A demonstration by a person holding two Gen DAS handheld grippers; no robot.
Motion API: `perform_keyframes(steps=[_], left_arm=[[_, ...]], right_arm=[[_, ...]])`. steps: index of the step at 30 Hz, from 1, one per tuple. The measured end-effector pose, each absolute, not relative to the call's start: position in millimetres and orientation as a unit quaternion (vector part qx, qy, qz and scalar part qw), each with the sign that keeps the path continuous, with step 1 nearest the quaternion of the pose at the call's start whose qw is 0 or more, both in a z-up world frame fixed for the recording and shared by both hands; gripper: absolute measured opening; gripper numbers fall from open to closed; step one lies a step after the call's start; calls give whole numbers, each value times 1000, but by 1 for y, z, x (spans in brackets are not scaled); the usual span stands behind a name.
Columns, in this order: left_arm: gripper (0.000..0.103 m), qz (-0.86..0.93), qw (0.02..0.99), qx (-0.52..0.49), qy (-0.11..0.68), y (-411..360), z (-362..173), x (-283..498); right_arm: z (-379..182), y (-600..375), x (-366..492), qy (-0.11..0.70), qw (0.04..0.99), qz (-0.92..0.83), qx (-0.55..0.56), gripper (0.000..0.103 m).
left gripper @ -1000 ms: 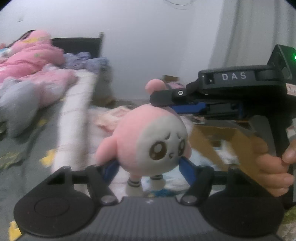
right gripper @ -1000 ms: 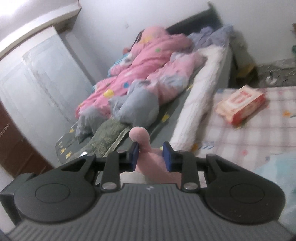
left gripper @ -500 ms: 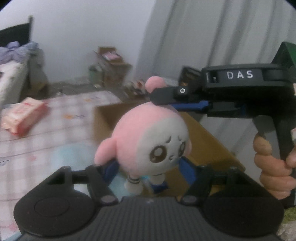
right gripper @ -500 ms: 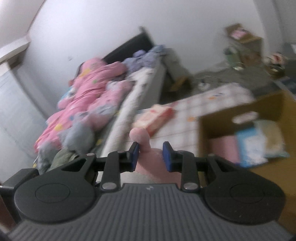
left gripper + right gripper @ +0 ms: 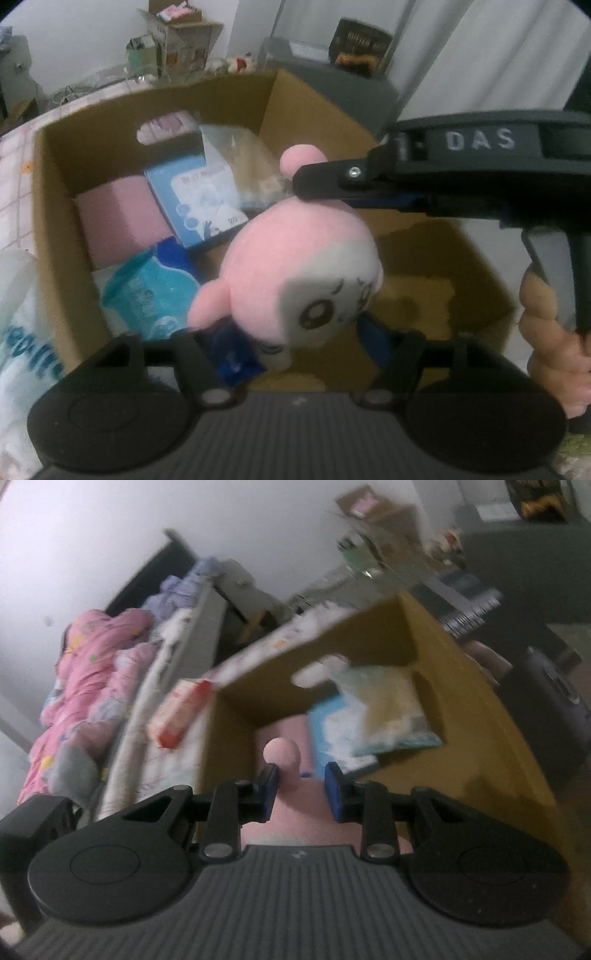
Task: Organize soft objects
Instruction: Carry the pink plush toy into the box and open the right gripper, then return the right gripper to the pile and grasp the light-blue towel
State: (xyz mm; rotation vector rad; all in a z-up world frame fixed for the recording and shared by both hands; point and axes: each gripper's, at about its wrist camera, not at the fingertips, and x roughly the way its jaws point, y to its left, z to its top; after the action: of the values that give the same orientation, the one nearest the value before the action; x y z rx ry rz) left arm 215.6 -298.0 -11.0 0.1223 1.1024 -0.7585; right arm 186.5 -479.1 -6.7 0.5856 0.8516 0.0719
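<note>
Backdrop: open cardboard box (image 5: 55, 206) below my grippers.
Plush toy (image 5: 303, 280): round, pink, white face, tilted.
Left gripper (image 5: 295, 343): pinching its body.
Right gripper (image 5: 300, 790): pinching its pink ear.

My left wrist view looks down, close, into the cardboard box (image 5: 55, 206); my right wrist view shares it, bed (image 5: 122, 686) at 10 o'clock.
</note>
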Motion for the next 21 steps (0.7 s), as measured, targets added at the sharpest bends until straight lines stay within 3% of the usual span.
perform_keyframes(steps=[10, 21], left_arm=[[74, -332, 794, 97, 500, -317, -15, 223], [76, -322, 823, 88, 460, -264, 28, 218]], right_arm=[[-63, -493, 245, 464, 835, 24, 294, 27], [-46, -475, 255, 440, 852, 30, 281, 29]])
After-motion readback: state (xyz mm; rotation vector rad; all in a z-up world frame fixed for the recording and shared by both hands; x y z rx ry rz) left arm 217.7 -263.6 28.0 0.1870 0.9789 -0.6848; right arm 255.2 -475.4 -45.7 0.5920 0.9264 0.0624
